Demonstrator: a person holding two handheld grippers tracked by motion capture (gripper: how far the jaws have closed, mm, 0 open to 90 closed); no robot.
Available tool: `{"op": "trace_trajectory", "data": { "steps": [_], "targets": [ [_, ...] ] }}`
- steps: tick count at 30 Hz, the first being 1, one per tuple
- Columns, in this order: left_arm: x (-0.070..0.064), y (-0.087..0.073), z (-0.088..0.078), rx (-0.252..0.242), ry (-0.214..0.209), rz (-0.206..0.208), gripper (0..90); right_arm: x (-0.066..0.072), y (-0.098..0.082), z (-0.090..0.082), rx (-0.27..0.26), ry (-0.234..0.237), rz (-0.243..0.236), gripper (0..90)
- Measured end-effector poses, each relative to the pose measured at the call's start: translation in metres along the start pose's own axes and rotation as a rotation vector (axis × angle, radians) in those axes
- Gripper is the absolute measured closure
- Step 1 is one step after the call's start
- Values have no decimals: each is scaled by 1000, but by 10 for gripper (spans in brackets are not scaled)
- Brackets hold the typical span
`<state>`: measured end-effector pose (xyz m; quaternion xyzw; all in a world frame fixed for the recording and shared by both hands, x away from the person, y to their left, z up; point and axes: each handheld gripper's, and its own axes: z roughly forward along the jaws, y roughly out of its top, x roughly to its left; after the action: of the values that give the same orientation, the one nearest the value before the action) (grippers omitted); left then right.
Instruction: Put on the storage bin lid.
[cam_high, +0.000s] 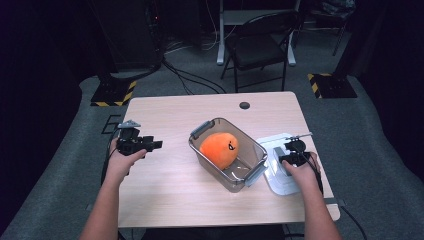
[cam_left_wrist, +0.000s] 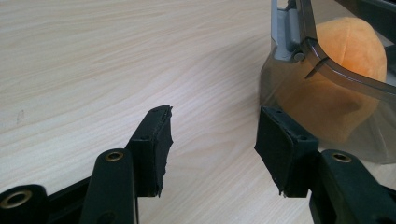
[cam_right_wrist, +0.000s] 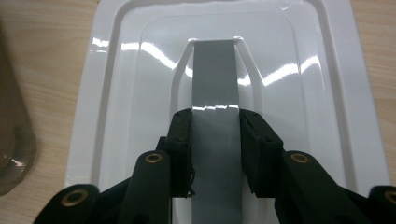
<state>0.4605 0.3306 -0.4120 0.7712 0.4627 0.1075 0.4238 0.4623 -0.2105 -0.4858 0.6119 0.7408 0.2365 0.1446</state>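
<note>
Right gripper (cam_right_wrist: 215, 149) has its two black jaws closed on the grey handle strip (cam_right_wrist: 212, 79) in the middle of the white lid (cam_right_wrist: 116, 93). The lid lies flat on the table (cam_high: 170, 190), right under this gripper and just beside the clear box (cam_high: 250, 172).

I think the lid is light, stiff and a bit slippery, because it is shiny plastic. The raised grey strip looks like the best place to hold it.

Left gripper (cam_left_wrist: 212, 140) is open with nothing between its jaws. It sits near the box's end, close to a grey clip (cam_left_wrist: 285, 32).

An orange plush toy (cam_high: 219, 149) sits inside the box. It looks soft.

The near end of the lid is hidden under the right gripper. I cannot tell how firmly the jaws hold the strip.
</note>
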Motion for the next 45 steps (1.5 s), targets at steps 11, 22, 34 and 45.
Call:
{"op": "trace_trajectory", "data": {
  "steps": [11,22,34,45],
  "targets": [
    [12,-6,-6,0,33,-27,448,3,6,-9,-27,1,9,665],
    [15,-7,-8,-3,45,-34,448,0,12,-10,-3,-3,0,665],
    [14,-9,-5,8,44,-33,447,-2,33,-25,0,21,-28,665],
    [15,-10,-4,1,47,-42,447,6,54,-41,-4,3,-76,665]
  ]
}}
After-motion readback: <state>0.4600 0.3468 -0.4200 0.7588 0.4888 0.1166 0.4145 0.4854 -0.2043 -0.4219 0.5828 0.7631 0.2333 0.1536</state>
